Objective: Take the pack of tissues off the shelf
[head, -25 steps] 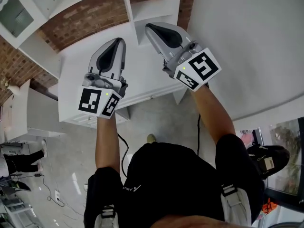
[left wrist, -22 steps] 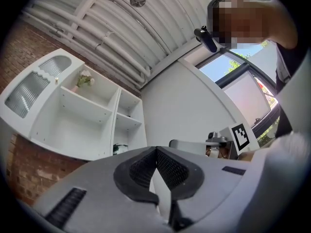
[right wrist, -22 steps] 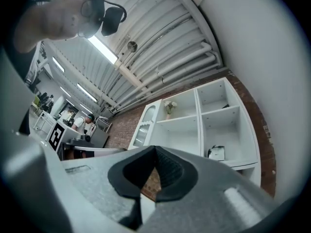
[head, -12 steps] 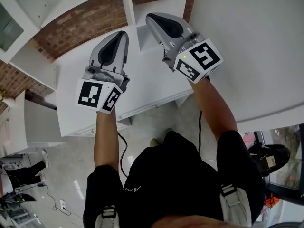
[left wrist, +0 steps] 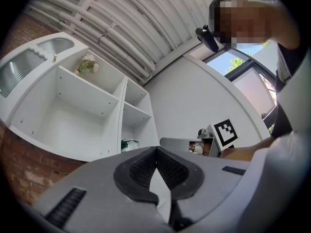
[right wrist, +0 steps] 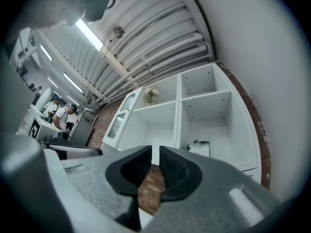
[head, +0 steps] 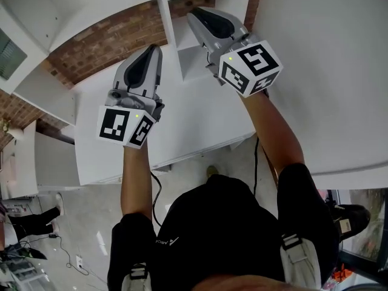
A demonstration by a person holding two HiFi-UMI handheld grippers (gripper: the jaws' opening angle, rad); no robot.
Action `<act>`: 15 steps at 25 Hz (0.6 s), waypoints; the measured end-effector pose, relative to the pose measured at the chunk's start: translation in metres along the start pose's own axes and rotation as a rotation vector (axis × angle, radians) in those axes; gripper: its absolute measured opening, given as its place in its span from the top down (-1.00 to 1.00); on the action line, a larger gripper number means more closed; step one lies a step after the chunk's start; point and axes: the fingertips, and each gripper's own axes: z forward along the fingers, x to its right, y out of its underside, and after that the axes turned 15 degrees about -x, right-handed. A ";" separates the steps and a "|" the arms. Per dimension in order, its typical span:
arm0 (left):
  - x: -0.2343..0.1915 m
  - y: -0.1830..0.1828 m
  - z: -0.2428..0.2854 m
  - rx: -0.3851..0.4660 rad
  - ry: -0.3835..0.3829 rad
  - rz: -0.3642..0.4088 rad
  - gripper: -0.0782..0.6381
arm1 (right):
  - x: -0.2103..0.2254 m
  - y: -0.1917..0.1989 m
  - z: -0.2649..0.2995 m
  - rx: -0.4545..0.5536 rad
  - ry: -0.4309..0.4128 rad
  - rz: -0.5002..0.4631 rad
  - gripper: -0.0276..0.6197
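Observation:
The pack of tissues point(right wrist: 199, 148), white with a dark green top, lies in the lower right compartment of the white shelf point(right wrist: 181, 111) on the brick wall. In the left gripper view the pack of tissues point(left wrist: 129, 144) shows small, just above the jaws. My right gripper point(right wrist: 155, 152) points up at the shelf, left of the pack and well short of it. Its jaws have just been opening and stand a narrow slit apart with nothing between them. My left gripper point(left wrist: 156, 150) is shut and empty. In the head view the right gripper point(head: 195, 14) leads the left gripper point(head: 153, 50).
A white cabinet top point(head: 182, 120) lies under both grippers, below the shelf point(head: 173, 32). A plain white wall point(head: 315, 53) stands close on the right. A small plant point(right wrist: 150, 94) sits in an upper compartment. People stand far off at the left point(right wrist: 60, 115).
Both grippers have moved forward over the white cabinet top toward the shelf. The right one now reaches the shelf's upright divider in the head view.

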 end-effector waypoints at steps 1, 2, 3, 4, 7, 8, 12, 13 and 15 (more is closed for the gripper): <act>-0.002 0.001 0.008 -0.001 -0.005 0.005 0.79 | 0.010 0.000 0.006 -0.002 0.003 0.001 0.76; -0.005 0.001 0.016 -0.002 -0.011 0.009 0.79 | 0.020 -0.001 0.012 -0.003 0.006 0.003 0.73; -0.007 0.002 0.023 -0.003 -0.018 0.012 0.79 | 0.030 -0.002 0.017 -0.004 0.010 0.007 0.69; -0.010 0.003 0.030 -0.003 -0.026 0.013 0.79 | 0.039 -0.003 0.024 -0.006 0.014 0.011 0.64; -0.019 0.003 0.046 0.001 -0.047 0.016 0.79 | 0.061 -0.004 0.044 -0.025 0.026 0.015 0.42; -0.021 0.003 0.050 0.001 -0.050 0.016 0.79 | 0.068 -0.005 0.050 -0.034 0.036 0.012 0.32; -0.028 0.008 0.066 -0.008 -0.049 0.018 0.79 | 0.093 -0.008 0.071 -0.061 0.089 0.025 0.08; -0.031 0.008 0.068 -0.009 -0.047 0.019 0.79 | 0.098 -0.008 0.076 -0.068 0.101 0.033 0.03; -0.035 0.007 0.072 -0.008 -0.037 0.023 0.79 | 0.107 -0.009 0.086 -0.083 0.124 0.050 -0.03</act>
